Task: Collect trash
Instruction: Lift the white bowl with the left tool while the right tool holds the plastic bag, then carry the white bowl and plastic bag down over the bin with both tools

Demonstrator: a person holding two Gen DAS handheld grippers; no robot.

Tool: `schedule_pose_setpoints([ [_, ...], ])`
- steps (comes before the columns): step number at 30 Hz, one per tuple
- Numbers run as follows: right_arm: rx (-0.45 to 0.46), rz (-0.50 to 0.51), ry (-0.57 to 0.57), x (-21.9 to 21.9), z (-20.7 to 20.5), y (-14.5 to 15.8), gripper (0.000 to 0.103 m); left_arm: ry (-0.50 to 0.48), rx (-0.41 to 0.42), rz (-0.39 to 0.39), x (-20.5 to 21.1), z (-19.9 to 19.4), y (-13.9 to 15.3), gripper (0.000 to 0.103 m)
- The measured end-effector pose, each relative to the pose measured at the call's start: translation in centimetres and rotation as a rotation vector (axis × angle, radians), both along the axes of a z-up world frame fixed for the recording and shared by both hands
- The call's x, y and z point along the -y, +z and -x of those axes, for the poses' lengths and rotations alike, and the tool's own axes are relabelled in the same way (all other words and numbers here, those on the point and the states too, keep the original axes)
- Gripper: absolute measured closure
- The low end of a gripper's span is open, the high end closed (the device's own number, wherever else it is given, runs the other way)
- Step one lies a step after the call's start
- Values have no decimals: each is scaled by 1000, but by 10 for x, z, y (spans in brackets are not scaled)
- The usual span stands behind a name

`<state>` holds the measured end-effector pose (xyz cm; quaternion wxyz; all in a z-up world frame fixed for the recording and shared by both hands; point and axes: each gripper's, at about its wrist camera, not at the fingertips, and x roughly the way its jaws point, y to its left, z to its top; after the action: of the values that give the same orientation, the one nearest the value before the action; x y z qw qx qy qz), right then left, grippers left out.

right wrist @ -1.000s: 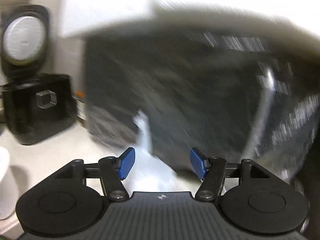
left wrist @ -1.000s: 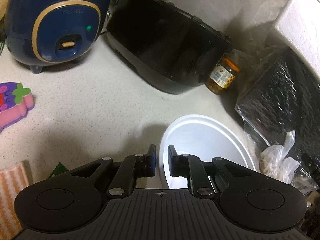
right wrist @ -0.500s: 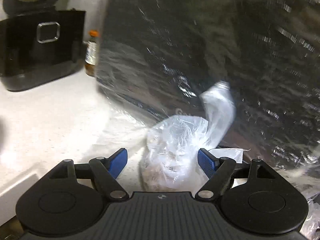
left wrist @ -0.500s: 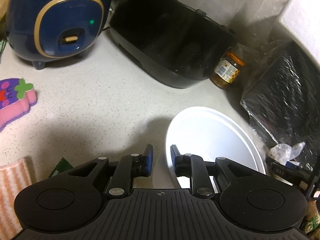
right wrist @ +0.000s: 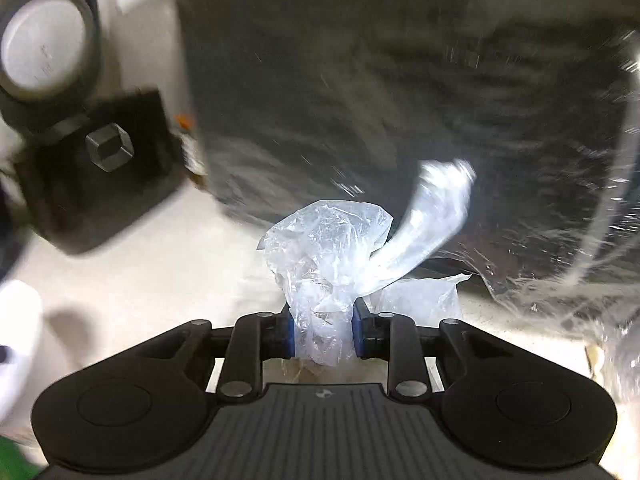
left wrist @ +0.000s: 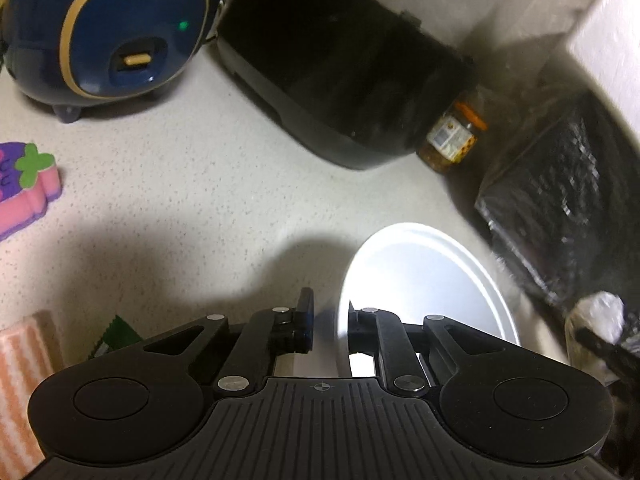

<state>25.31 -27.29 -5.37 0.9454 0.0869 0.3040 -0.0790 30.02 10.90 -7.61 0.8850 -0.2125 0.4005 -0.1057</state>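
In the right wrist view my right gripper [right wrist: 324, 332] is shut on a crumpled clear plastic bag [right wrist: 332, 256], whose twisted tail sticks up to the right, just in front of a large black wrapped block [right wrist: 400, 100]. In the left wrist view my left gripper [left wrist: 330, 320] is shut on the near rim of a white bin [left wrist: 424, 280], its fingers on either side of the wall. The same bag [left wrist: 596, 320] and part of the right gripper show blurred at that view's right edge, beside the bin.
On the speckled counter [left wrist: 160, 200] stand a blue rice cooker [left wrist: 108, 28], a black appliance [left wrist: 344, 80] and an orange-lidded jar [left wrist: 452, 140]. A pink sponge [left wrist: 24, 192] and a striped cloth [left wrist: 20, 380] lie at the left. A white foam box [left wrist: 608, 52] sits at the back right.
My right gripper has closed on the plastic bag it had straddled open half a second ago. The left gripper keeps its hold on the bin rim and has shifted slightly.
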Motion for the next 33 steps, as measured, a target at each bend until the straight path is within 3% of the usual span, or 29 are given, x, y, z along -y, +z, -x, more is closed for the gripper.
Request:
schedule_pose_setpoints([
  [5,40,-20,28,-29,51,27,78,-38,46,64,-11,5,10,88],
  [9,27,-16,9,-56,86,37,78,-128,83,132,-11,16,20,88],
  [15,-54,49,-52,-72,124,24,78,-269,111,185,12,47,29,88],
  [23,-53,3,-115,-51,169,3,78,-452,29,73,64,104,14,88],
  [29,-54,-31,-131,-17,207,-13,78,-510,-84,-3,109,145,-15,88],
  [33,-97,-58,-143,11,227,-29,78,-493,-192,-33,126,164,-46,88],
])
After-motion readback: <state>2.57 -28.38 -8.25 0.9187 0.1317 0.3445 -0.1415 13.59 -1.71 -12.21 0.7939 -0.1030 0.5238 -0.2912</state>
